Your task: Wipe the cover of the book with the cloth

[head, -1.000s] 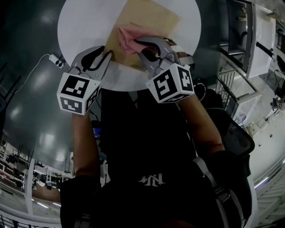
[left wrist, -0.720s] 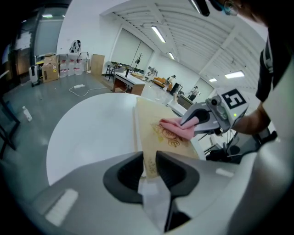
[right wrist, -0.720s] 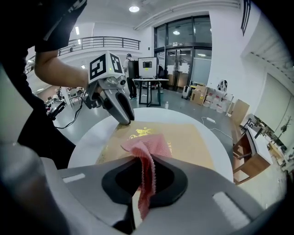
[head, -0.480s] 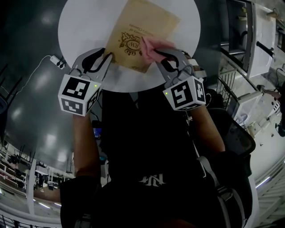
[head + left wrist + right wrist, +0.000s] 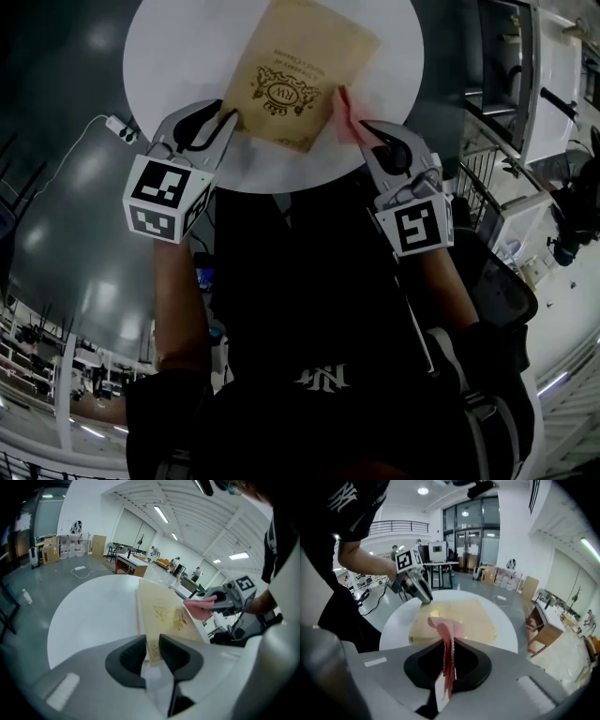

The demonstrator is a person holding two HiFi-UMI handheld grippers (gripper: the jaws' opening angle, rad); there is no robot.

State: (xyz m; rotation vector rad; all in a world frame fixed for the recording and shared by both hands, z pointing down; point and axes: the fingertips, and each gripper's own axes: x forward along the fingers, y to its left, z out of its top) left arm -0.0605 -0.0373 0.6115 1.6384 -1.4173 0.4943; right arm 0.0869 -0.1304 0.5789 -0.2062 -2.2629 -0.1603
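A tan book (image 5: 296,77) with a gold emblem on its cover lies on the round white table (image 5: 178,56). My left gripper (image 5: 225,117) is shut on the book's near left corner, and the corner (image 5: 151,645) shows between the pads in the left gripper view. My right gripper (image 5: 361,127) is shut on a pink cloth (image 5: 344,114), which sits just off the book's right edge. In the right gripper view the cloth (image 5: 446,641) stands pinched edge-on between the jaws, with the book (image 5: 459,618) beyond it.
A white power strip (image 5: 120,128) with a cable lies on the grey floor left of the table. Metal railings (image 5: 483,178) and white furniture (image 5: 553,84) stand at the right. The person's torso fills the lower middle of the head view.
My right gripper has dragged the pink cloth rightward across the cover and off the book's right edge, uncovering the emblem. The left gripper and book have stayed in place.
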